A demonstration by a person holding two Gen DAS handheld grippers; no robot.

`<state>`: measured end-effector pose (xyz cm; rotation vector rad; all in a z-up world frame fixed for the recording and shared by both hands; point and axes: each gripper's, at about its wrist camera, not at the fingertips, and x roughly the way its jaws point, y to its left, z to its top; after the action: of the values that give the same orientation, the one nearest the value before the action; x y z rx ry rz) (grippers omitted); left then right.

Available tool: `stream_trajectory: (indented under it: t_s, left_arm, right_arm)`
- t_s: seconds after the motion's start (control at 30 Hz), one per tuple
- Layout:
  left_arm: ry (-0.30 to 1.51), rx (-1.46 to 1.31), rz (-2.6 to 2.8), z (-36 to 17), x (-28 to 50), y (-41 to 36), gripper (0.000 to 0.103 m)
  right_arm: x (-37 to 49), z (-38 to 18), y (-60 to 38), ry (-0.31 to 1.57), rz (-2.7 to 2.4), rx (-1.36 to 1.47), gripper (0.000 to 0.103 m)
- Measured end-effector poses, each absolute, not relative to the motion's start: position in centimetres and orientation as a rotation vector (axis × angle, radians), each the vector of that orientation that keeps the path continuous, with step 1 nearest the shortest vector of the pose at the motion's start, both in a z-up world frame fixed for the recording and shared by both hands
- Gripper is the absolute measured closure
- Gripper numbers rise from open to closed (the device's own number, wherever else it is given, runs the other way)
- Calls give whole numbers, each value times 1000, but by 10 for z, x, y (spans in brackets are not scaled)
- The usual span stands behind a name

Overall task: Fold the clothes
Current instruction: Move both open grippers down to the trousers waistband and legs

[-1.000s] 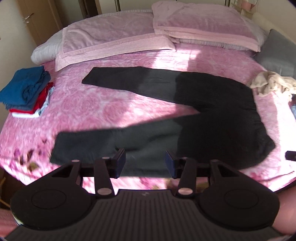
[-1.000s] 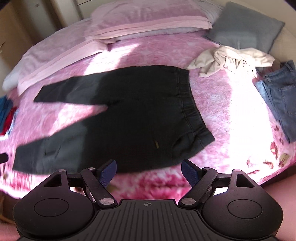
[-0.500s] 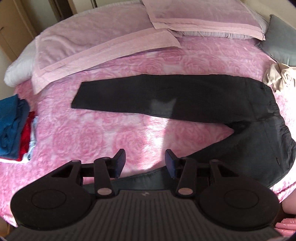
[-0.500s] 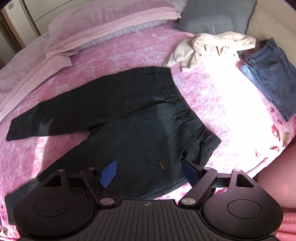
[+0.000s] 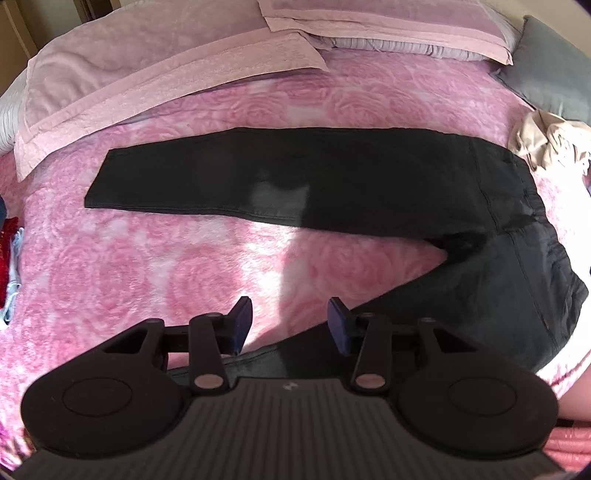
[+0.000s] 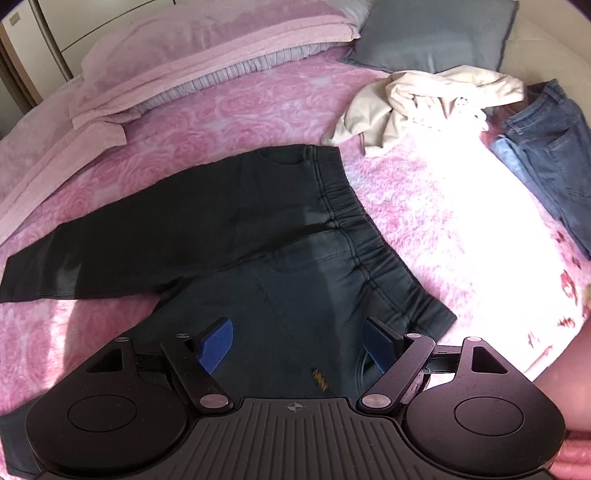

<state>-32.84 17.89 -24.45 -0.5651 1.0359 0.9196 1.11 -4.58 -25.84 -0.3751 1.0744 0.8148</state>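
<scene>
Black trousers (image 5: 332, 177) (image 6: 236, 236) spread flat on a pink rose-patterned bedspread (image 5: 147, 266) (image 6: 258, 107), legs splayed apart in a V. Far leg stretched straight toward the left, cuff well short of the pillows; near leg angled back toward the cameras, partly hidden beneath the tools. Elastic waistband (image 6: 354, 229) at the right end, gathered and slightly rumpled; small yellow tag (image 6: 319, 380) on the near hip.

Left gripper (image 5: 290, 321): spread wide, nothing between the blue pads (image 5: 242, 317), poised over the bedspread just beside the inner edge of the near leg. Contact with the cloth not discernible.

Right gripper (image 6: 297, 343): spread wide, blue pads (image 6: 216, 343) empty, poised over the seat of the trousers near the waistband corner. Contact with the cloth not discernible.

Beyond the waistband: crumpled cream garment (image 6: 424, 99) (image 5: 546, 140), just apart from the trousers; blue jeans (image 6: 546, 155) farther right, near the bed's edge. At the head of the bed: pink pillows (image 5: 155, 62) (image 6: 207, 48) and a grey cushion (image 6: 436, 33) (image 5: 554, 66). At the far left margin, a sliver of red and white cloth (image 5: 9, 258). Strong sunlight across the right half of the bedspread.
</scene>
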Motion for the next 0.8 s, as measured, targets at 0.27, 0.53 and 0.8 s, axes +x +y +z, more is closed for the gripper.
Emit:
stream_trajectory:
  t_s: [0.27, 0.53, 0.8]
  left_arm:
    - [1027, -594, 914, -301, -298, 191, 63]
    - [1008, -523, 861, -334, -272, 222, 63]
    - [997, -444, 831, -353, -235, 271, 63]
  right_arm:
    - [56, -321, -18, 1082, 880, -448, 23]
    - [95, -357, 15, 1034, 1035, -544, 23]
    - [119, -362, 71, 963, 1167, -594, 23]
